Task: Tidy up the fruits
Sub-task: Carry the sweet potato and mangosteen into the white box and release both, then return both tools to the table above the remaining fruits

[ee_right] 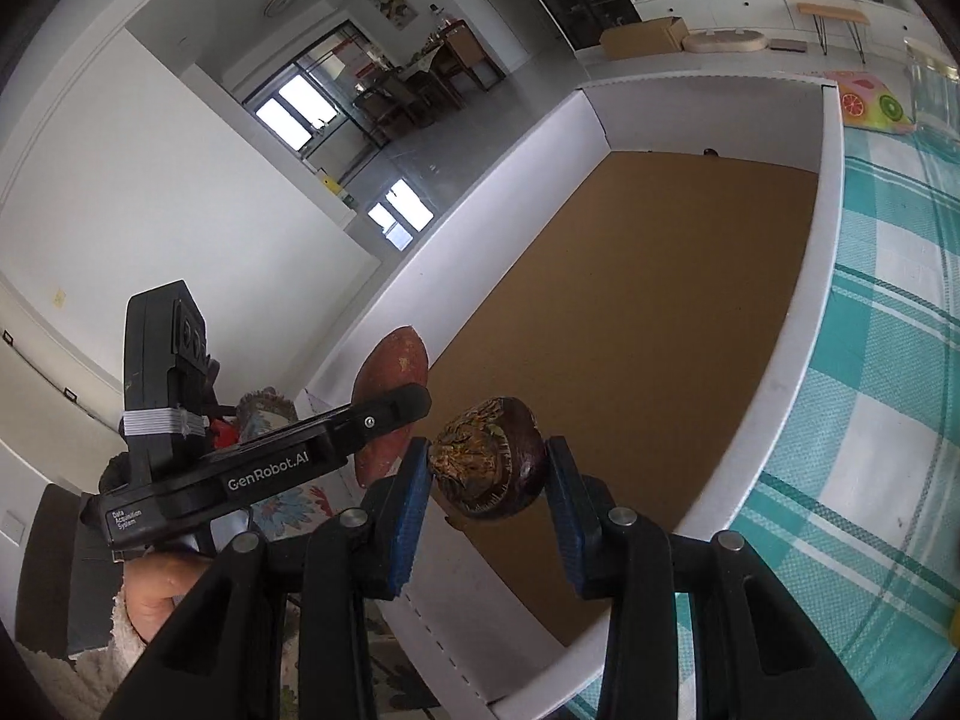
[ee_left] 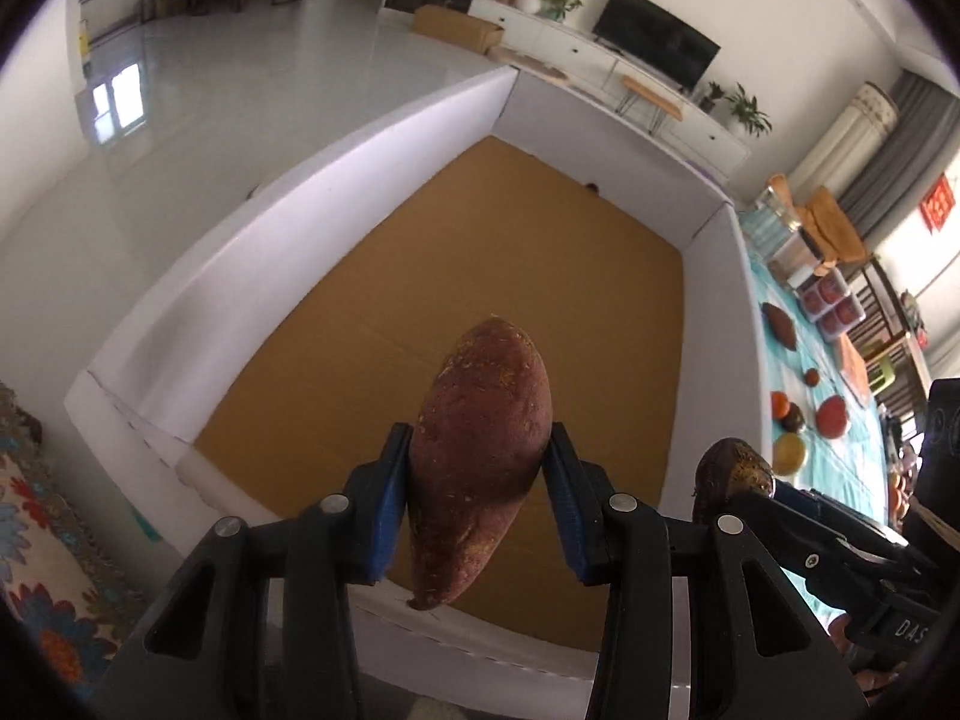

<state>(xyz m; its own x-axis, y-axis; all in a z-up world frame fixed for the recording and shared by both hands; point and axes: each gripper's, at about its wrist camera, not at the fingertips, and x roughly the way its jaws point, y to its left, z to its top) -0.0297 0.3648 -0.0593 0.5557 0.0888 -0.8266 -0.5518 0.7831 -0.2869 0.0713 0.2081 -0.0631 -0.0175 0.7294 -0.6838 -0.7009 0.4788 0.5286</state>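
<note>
- Left wrist view: my left gripper (ee_left: 479, 480) has its blue-padded fingers (ee_left: 390, 498) pinching a sweet potato (ee_left: 477, 456) across its widest part, at centre frame, hanging above the brown floor of the white-walled box (ee_left: 336, 174).
- It looks firm, fairly heavy and rough-skinned; I judge the mid-body hold sound, since the tapered ends would slip.
- At lower right, the right gripper (ee_left: 735, 480) carries a dark round fruit (ee_left: 732, 471); more fruit lies on the teal counter (ee_left: 840, 456) at right.
- Right wrist view: my fingers (ee_right: 564, 504) pinch that dark round fruit at lower centre, over the box's near end.
- It seems hard-shelled and light, though smooth, so it could roll.
- The left gripper, at lower left, reads "GenRobot.AI" and "Data Acquisition System".
</note>
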